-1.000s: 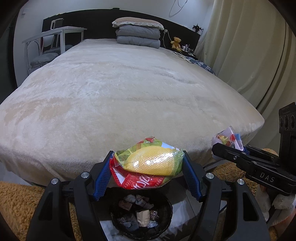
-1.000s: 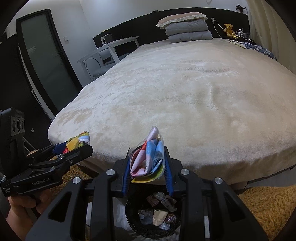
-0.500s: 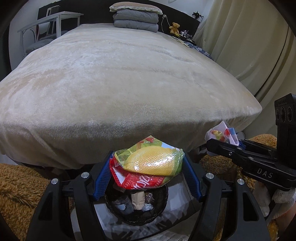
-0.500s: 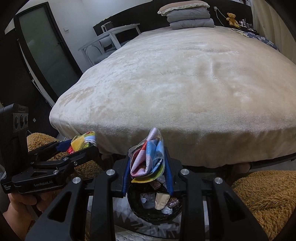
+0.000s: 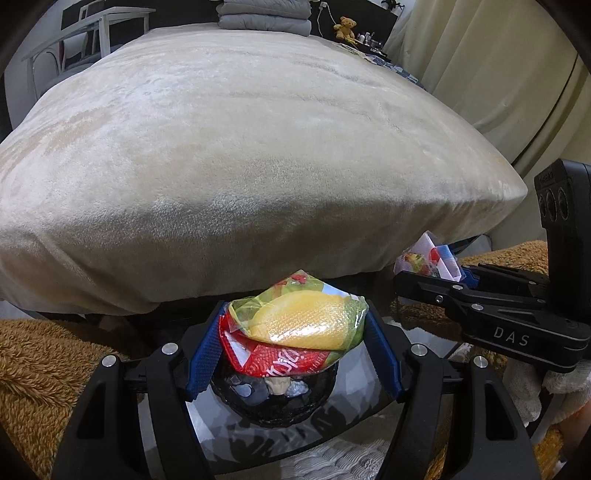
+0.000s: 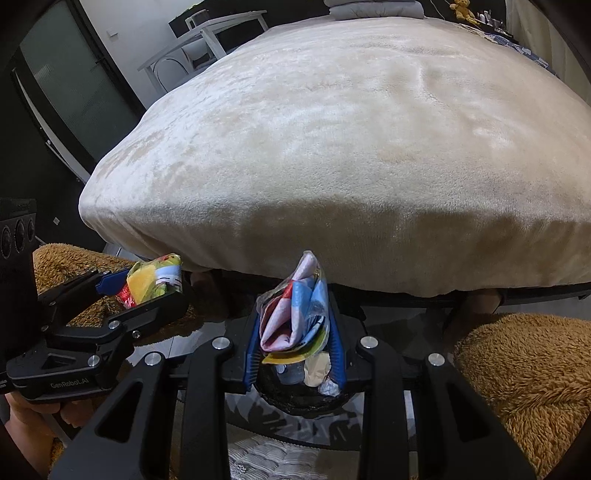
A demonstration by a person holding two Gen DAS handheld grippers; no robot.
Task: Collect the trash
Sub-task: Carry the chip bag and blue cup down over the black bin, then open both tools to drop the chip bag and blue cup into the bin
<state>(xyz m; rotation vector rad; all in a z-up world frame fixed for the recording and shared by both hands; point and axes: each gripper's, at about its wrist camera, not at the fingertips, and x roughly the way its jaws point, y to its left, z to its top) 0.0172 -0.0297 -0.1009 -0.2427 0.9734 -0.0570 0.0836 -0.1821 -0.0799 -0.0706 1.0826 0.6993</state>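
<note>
both jaws clamped on wrappers: left gripper [image 5: 295, 328] on snack bag [image 5: 299, 325], right gripper [image 6: 295, 325] on wrapper [image 6: 291, 314]; bin [image 5: 273, 402] directly below each.

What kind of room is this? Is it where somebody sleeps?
Yes, most likely a bedroom. A big bed fills the view, folded bedding is stacked at its head, and a teddy bear sits nearby beside long curtains.

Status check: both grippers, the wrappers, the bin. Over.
Left gripper shut on yellow snack bag. Right gripper shut on folded wrapper. Both above black bin, nothing blocking.
</note>
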